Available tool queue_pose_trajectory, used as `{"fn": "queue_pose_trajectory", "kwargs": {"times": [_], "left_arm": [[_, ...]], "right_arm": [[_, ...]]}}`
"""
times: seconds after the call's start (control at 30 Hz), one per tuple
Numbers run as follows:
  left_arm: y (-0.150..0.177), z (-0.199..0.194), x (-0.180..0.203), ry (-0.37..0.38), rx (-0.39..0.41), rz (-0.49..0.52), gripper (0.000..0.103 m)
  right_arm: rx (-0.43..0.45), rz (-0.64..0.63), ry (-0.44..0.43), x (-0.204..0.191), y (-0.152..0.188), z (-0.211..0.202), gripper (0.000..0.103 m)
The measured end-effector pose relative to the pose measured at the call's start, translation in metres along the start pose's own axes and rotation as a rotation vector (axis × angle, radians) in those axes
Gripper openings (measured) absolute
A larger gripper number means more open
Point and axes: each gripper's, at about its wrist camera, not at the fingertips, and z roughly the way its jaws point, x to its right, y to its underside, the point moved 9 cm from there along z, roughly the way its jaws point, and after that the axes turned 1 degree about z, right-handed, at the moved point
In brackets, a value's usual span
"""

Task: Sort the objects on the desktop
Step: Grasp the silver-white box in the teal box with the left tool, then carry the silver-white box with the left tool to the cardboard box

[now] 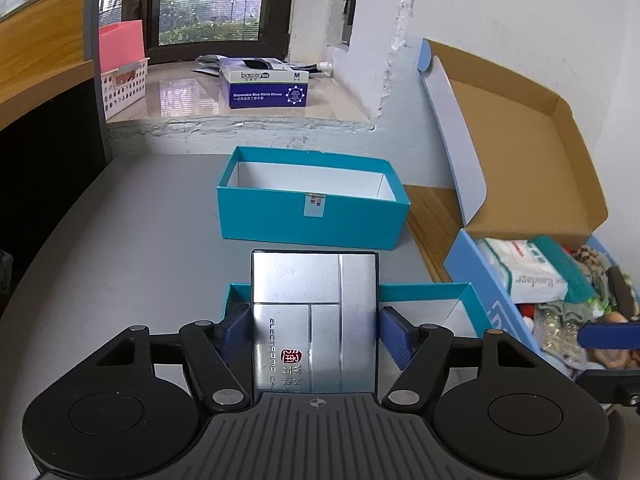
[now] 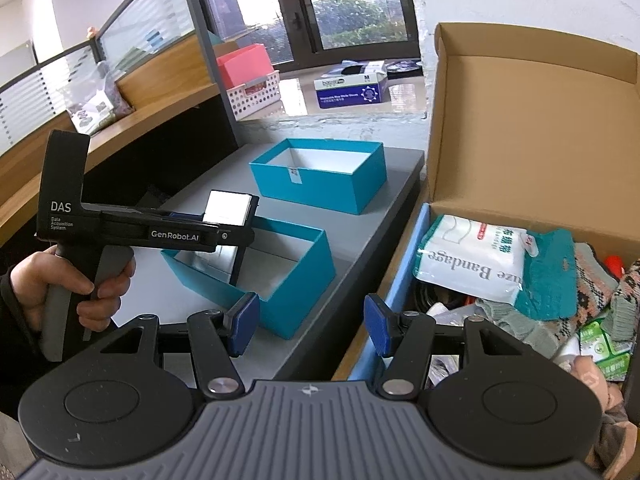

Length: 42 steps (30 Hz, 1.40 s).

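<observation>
Left wrist view: smooth grey desk (image 1: 120,240) against a chipped white plaster wall, a glossy stone sill behind it with a dark-framed window onto greenery. On the sill sit one white perforated plastic basket (image 1: 122,88) with a pink insert and one blue-and-white nitrile glove box (image 1: 266,88). Two teal cardboard boxes are on the desk, both open-topped with white insides: the far teal box (image 1: 312,204) and the near teal box (image 1: 432,300), the latter mostly hidden. The left gripper (image 1: 314,332) is clenched on a flat, shiny silver calculator (image 1: 314,300), blue ribbed pads pressing both long edges, holding it over the near box. At right is one big corrugated carton (image 1: 532,152), flap up, brown inside, blue outside, stuffed with soft goods. Right wrist view: same desk (image 2: 352,264), curved wooden partition counter (image 2: 140,100) with frosted glass panels on the left. A hand (image 2: 88,280) in a dark sleeve grips the black left tool (image 2: 216,236) by its grey handle; the calculator (image 2: 228,210) is tilted with its lower end inside the near teal box (image 2: 288,280), and the far teal box (image 2: 320,176) stands apart behind. The right gripper (image 2: 310,322) is released, jaws wide with nothing between, hovering over the desk edge beside the carton (image 2: 532,120), where one white gauze bandage pack (image 2: 472,260) lies on knitted fabrics.
</observation>
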Motion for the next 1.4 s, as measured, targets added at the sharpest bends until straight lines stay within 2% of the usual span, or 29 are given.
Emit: {"fn": "queue_pose_trajectory", "kwargs": {"times": [0.37,0.57,0.7,0.77,0.83,0.87,1.17,1.4], "left_arm": [[-0.015,-0.028,0.006,0.059,0.055,-0.011,0.071],[-0.026,-0.042,0.016,0.086,0.090,0.004,0.071],[-0.030,-0.046,0.020,0.099,0.099,0.004,0.071],[-0.030,-0.048,0.021,0.101,0.102,0.004,0.071],[-0.031,-0.049,0.022,0.102,0.106,0.003,0.071],[-0.031,-0.050,0.022,0.102,0.108,0.003,0.071],[-0.036,-0.054,0.034,0.120,0.119,0.039,0.071],[-0.045,-0.058,0.065,0.173,0.131,0.094,0.071]], "right_arm": [[0.013,-0.055,-0.110,-0.030,-0.010,0.031,0.064],[0.062,-0.079,-0.176,-0.056,-0.024,0.045,0.063],[0.073,-0.078,-0.192,-0.063,-0.028,0.056,0.057],[0.077,-0.073,-0.197,-0.066,-0.030,0.061,0.047],[0.081,-0.068,-0.202,-0.069,-0.031,0.067,0.031],[0.083,-0.066,-0.205,-0.070,-0.032,0.069,0.028],[0.124,0.003,-0.213,-0.063,-0.034,0.059,0.027],[0.169,0.061,-0.194,-0.042,-0.035,0.033,0.026]]}}
